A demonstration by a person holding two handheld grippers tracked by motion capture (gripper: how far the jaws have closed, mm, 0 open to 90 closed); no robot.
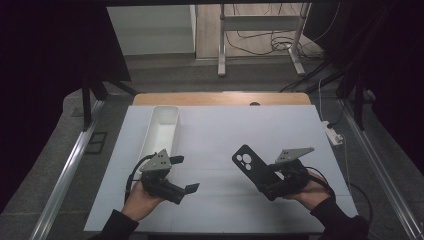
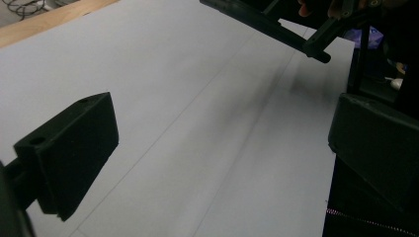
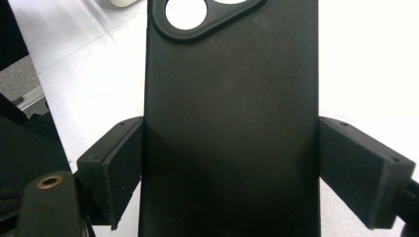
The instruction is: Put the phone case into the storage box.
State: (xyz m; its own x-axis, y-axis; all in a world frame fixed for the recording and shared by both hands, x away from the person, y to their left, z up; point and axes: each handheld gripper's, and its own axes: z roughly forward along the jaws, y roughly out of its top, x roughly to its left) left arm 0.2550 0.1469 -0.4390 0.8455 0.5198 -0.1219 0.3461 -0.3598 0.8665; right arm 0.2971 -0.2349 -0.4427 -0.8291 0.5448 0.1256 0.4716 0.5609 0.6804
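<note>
Phone case (image 1: 251,167), black, clamped by its long edges between the two jaws of the right gripper (image 1: 274,184), camera-cutout end pointing up and away toward the table's middle. Held clear of the white table sheet (image 1: 225,135), tilted, at the right of the high view, near the front edge. Seen close in the right gripper view: case (image 3: 232,123) squeezed on both sides by the black pads (image 3: 116,168), plain matte back, round lens holes at the top. No brand, label or writing readable on it; possibly some too faint to make out in this dim light. Left gripper (image 1: 186,175) spread wide, pinching nothing, hovering low over the sheet just beside the near end of the long white tray (image 1: 162,131). Same wide gap in the left gripper view (image 2: 222,143), bare sheet (image 2: 197,123) between the jaws, and the case's thin edge (image 2: 257,22) well apart at top right. Tray lengthwise along the sheet's left side. Grey three-cornered plates blank, only small holes.
</note>
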